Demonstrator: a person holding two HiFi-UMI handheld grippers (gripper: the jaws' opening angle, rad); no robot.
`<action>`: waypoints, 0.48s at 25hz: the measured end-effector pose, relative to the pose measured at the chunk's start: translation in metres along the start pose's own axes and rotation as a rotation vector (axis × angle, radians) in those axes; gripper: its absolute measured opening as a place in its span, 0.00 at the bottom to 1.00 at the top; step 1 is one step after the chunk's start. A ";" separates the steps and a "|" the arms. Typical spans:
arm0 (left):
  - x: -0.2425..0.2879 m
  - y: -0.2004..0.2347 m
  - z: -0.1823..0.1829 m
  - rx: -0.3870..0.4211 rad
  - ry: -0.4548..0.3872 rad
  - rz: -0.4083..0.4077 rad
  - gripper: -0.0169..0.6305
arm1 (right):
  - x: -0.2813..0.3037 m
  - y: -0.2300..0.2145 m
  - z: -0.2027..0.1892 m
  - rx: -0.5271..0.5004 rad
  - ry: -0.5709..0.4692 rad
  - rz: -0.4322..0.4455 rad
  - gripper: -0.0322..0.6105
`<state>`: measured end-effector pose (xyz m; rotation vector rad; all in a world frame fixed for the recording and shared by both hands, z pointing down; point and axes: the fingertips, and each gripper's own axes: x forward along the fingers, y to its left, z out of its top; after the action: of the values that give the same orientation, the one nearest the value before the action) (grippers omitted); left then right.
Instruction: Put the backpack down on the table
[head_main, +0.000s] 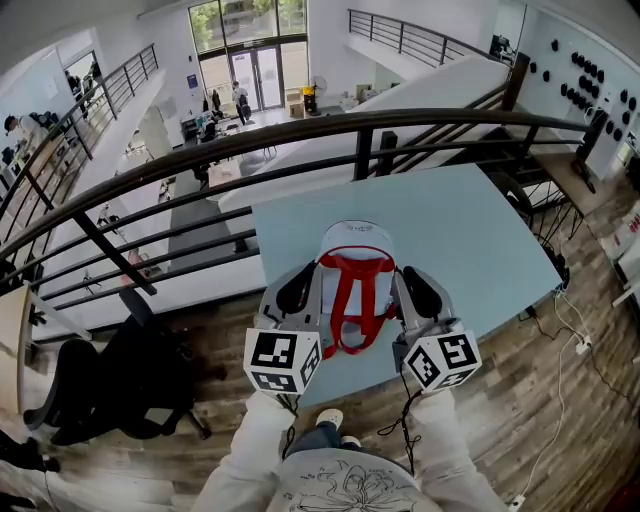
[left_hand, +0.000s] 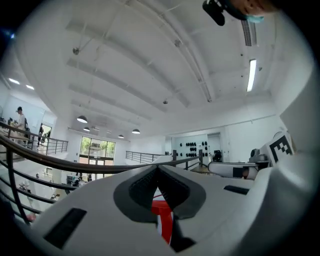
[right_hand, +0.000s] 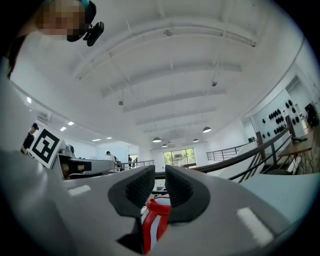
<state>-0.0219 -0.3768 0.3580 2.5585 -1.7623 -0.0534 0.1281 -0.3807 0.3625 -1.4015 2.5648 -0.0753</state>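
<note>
So the backpack (head_main: 355, 255) is a pale grey-white thing with bright red straps (head_main: 350, 292) looped down its middle, strap side facing up at me. It sits over the near part of the light blue table (head_main: 480, 230), between my two grippers. I honestly can't tell from the head view whether its underside rests on the tabletop or hangs just above it.

Left gripper (head_main: 298, 285) has its jaws fully closed, tips meeting, with a bit of the red straps caught low between the pads. Right gripper (head_main: 420, 288) is pinched on the red webbing too, a small gap showing at the tips because the strap fills the space lower down. Both point roughly level.

For doing the set-down well, my take: lower both hands together so the bag doesn't tip sideways, and aim it further onto the table, since it's close to the near edge and a soft bag will slump toward me. I'd let the weight settle fully before opening either jaw. Thin webbing can slide in the pads, so no jerky moves.

Beyond the table there's only the dark railing (head_main: 200, 160).
</note>
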 end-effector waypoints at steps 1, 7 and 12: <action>-0.002 0.000 -0.001 0.011 -0.001 0.016 0.04 | -0.001 0.000 -0.002 -0.001 0.000 -0.011 0.16; -0.012 0.001 -0.007 0.000 -0.004 0.057 0.04 | -0.008 0.001 -0.011 0.035 0.005 -0.038 0.16; -0.015 0.003 -0.008 -0.022 -0.006 0.066 0.04 | -0.013 -0.006 -0.015 0.062 0.009 -0.067 0.11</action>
<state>-0.0298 -0.3643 0.3659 2.4858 -1.8358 -0.0792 0.1364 -0.3741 0.3805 -1.4670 2.5004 -0.1713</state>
